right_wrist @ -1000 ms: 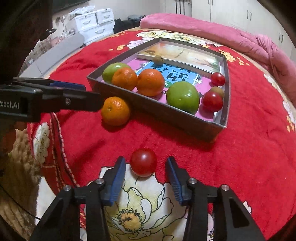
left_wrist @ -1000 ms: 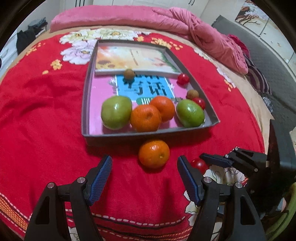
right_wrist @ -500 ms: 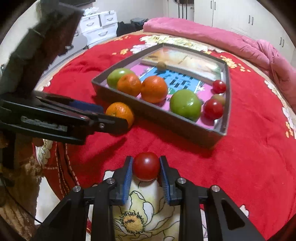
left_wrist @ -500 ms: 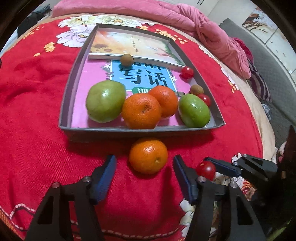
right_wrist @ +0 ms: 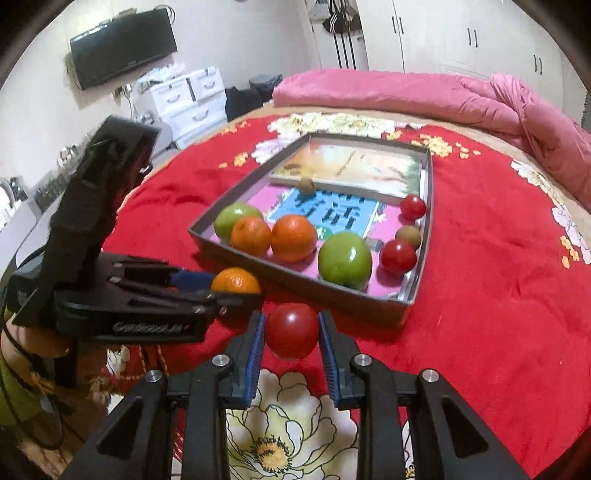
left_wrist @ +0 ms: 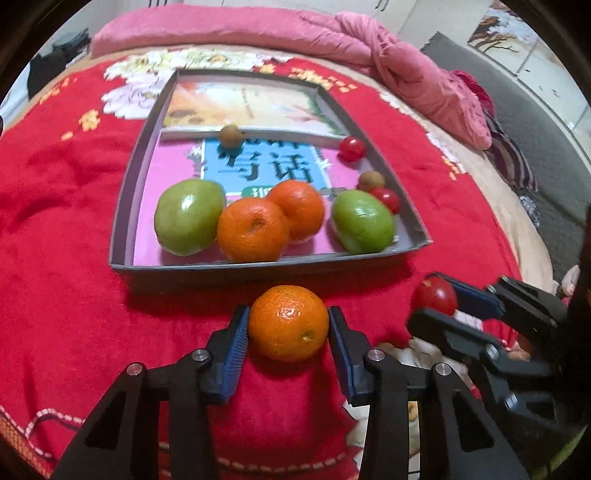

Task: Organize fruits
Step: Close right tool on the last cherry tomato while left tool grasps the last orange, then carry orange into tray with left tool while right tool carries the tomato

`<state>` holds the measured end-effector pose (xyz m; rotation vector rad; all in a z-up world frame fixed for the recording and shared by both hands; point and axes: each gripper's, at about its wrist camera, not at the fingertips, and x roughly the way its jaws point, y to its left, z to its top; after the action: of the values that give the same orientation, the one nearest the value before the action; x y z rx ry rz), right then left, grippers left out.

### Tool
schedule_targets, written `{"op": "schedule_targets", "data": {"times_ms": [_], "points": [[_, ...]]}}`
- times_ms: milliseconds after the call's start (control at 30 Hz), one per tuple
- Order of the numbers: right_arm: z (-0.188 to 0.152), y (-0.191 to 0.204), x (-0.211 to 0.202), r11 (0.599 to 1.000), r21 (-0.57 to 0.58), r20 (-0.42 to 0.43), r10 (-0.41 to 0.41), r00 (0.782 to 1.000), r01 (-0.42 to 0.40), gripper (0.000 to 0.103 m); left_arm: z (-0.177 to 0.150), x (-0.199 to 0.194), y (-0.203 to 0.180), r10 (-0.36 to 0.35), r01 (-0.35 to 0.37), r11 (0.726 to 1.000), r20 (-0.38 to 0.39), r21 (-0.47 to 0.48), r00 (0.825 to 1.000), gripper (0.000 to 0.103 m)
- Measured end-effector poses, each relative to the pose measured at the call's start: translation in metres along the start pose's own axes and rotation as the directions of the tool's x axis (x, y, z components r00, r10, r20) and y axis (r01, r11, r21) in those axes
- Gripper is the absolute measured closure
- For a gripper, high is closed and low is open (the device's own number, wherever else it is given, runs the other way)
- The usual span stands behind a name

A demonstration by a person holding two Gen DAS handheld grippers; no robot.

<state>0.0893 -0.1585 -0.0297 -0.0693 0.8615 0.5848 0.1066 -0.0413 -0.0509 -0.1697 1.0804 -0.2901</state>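
Observation:
My left gripper (left_wrist: pixel 288 328) is shut on an orange (left_wrist: pixel 289 323) just in front of the grey tray (left_wrist: pixel 125 184); it also shows in the right wrist view (right_wrist: pixel 236 281). My right gripper (right_wrist: pixel 291 330) is shut on a red tomato (right_wrist: pixel 291 329) and holds it above the red bedspread, near the tray's front wall (right_wrist: pixel 295 284). The tomato also shows in the left wrist view (left_wrist: pixel 436 295). The tray holds two green apples (left_wrist: pixel 188 216), two oranges (left_wrist: pixel 253 229), small tomatoes (left_wrist: pixel 351 148) and brown fruits (left_wrist: pixel 230 135) on books.
The tray lies on a round bed with a red flowered cover (left_wrist: pixel 55 240). A pink quilt (left_wrist: pixel 332 33) is bunched along the far edge. White drawers (right_wrist: pixel 184 99) and a wall TV (right_wrist: pixel 122 44) stand beyond the bed's left side.
My left gripper moved forward and shut on the orange. My right gripper shut on the tomato and lifted it toward the tray.

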Motion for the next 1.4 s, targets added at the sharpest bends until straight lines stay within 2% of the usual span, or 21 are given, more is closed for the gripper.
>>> {"op": "schedule_targets", "data": {"times_ms": [267,633,1233,1400], "points": [[0.008,-0.014,-0.013,0.998,0.064,0.068,0.011,0.998,-0.016,0.074,0.008,-0.027,-0.006,-0.017,0.017,1.0,0.053,0.004,0.998,0.059],[0.018,-0.034,-0.028,0.992,0.119,0.147,-0.055,0.988,0.038,0.074,0.028,-0.034,-0.02,-0.025,0.023,1.0,0.091,0.021,0.996,0.059],[0.025,-0.047,-0.01,0.987,0.132,0.12,-0.106,0.987,0.09,0.074,0.039,0.0,-0.032,-0.022,0.019,0.998,0.05,0.058,0.999,0.059],[0.026,-0.049,-0.005,0.987,0.138,0.108,-0.099,0.989,0.084,0.074,0.041,0.002,-0.033,-0.021,0.017,0.998,0.05,0.065,0.999,0.059]]}}
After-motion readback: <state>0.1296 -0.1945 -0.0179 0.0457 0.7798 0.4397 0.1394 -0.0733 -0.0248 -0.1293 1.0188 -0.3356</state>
